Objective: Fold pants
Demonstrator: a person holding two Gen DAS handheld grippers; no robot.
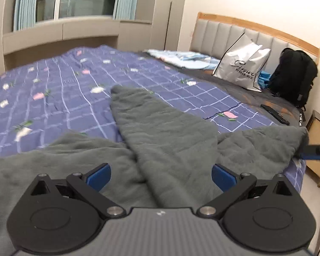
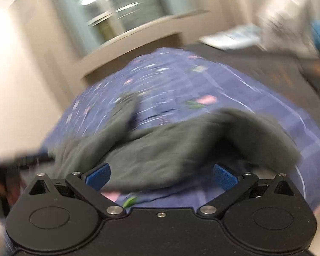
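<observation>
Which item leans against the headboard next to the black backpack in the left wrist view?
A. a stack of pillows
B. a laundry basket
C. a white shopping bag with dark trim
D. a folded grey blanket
C: a white shopping bag with dark trim and lettering stands against the headboard, just left of the black backpack.
</observation>
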